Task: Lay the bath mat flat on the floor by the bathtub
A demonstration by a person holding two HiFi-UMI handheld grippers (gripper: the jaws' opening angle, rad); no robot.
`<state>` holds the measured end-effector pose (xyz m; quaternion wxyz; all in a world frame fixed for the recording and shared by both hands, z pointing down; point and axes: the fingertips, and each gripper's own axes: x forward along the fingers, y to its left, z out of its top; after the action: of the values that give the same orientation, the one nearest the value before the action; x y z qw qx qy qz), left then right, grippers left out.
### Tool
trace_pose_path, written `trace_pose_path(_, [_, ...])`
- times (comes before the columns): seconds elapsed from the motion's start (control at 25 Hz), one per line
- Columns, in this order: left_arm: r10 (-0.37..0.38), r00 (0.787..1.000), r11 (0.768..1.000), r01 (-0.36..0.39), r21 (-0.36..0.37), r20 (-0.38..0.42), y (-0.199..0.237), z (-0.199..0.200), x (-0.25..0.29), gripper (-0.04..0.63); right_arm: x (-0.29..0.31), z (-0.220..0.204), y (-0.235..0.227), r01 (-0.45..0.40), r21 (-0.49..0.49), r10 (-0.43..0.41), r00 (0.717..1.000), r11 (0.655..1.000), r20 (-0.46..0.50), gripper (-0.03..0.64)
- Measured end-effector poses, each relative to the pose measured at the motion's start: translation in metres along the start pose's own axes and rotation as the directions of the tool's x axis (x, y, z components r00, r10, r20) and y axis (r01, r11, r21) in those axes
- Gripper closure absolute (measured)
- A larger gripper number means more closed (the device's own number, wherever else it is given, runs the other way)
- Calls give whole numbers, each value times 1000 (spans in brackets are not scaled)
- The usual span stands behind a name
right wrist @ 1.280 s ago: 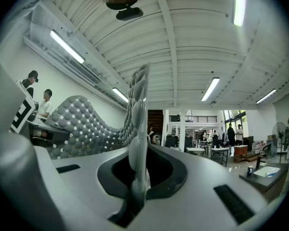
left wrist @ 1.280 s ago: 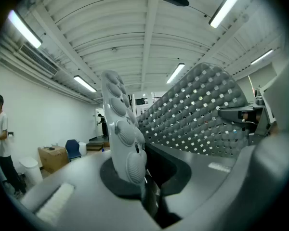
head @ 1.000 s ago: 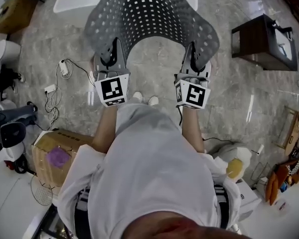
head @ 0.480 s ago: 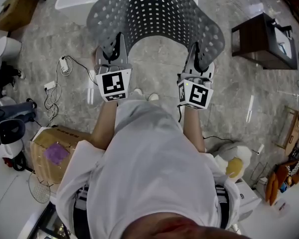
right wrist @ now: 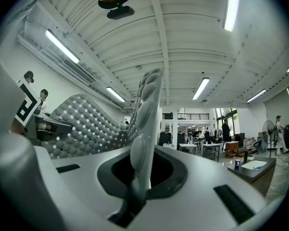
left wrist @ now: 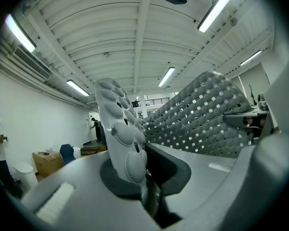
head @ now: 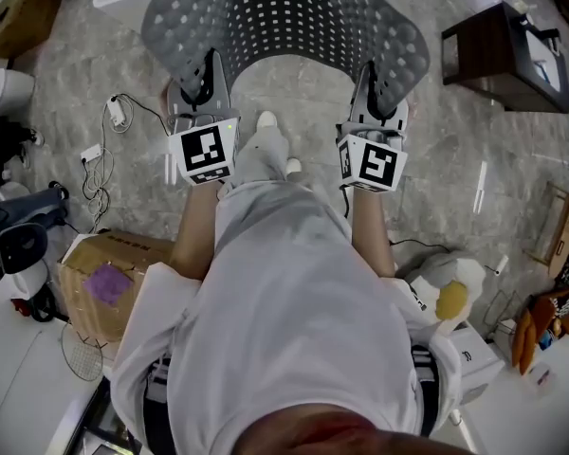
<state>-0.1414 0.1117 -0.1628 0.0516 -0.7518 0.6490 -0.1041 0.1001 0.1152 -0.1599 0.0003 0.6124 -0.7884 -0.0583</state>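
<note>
We hold the grey mat (head: 284,17) spread above the floor (head: 455,159) ahead of us, the left gripper (head: 206,81) and the right gripper (head: 379,85) each clamped shut on 1 of its 2 near corners.

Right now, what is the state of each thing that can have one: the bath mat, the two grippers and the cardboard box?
bath mat: held up off the floor, arched between the two grippers, not yet laid flat.
left gripper: shut on the bath mat's edge.
right gripper: shut on the bath mat's edge.
cardboard box: on the floor, appears closed.
</note>
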Motion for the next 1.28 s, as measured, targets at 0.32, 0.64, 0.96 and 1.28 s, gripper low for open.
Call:
trace_pose_path(0.32, [-36, 998, 999, 34, -26, -42, 12, -34, 51, 581, 33, -38, -6, 49, -11, -50, 996, 999, -76, 600])
trace_pose_path(0.64, [-78, 991, 997, 75, -29, -106, 3, -89, 121, 581, 82, -100, -37, 82, 14, -79, 988, 997, -132, 600])
trace_pose_path(0.96, [-93, 987, 996, 94, 5, -129, -23, -205, 200, 581, 131, -220, -61, 76, 21, -72, 984, 997, -162, 600])
trace_pose_path(1.28, [-76, 992, 997, 78, 17, -96, -51, -350, 260, 581, 163, -381, -64, 60, 37, -54, 990, 998, -130, 600])
